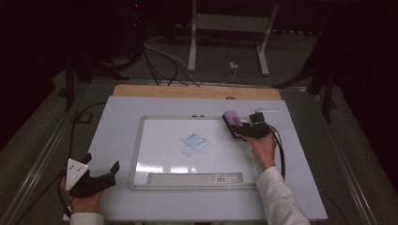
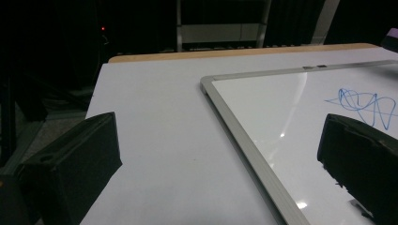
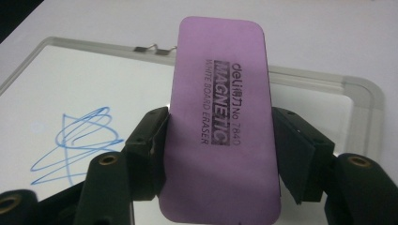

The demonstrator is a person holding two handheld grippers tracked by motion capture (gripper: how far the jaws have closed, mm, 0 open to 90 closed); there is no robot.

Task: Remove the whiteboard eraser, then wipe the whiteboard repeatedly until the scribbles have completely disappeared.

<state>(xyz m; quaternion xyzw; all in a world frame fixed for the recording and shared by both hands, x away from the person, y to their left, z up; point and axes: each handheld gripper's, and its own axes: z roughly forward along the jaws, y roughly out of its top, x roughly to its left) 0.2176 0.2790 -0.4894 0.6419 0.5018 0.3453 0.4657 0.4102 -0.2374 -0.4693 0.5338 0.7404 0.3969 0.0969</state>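
Note:
A framed whiteboard (image 1: 141, 150) lies flat on the white table, with a blue scribble (image 1: 194, 143) near its middle. My right gripper (image 1: 241, 131) hovers over the board's upper right corner, shut on a purple whiteboard eraser (image 1: 232, 119). In the right gripper view the eraser (image 3: 220, 122) stands lengthwise between both black jaws, which press its long sides, and the scribble (image 3: 77, 140) lies to the lower left. My left gripper (image 1: 110, 171) rests at the table's front left, open, holding nothing. In the left gripper view the board's corner (image 2: 209, 84) and the scribble (image 2: 366, 105) lie ahead.
A label strip (image 1: 220, 178) sits on the tray along the board's front edge. A wooden board edge (image 1: 197, 91) shows behind the white table top (image 1: 112, 122). Cables (image 1: 159, 61) and a white stand's legs (image 1: 192, 56) are on the floor beyond.

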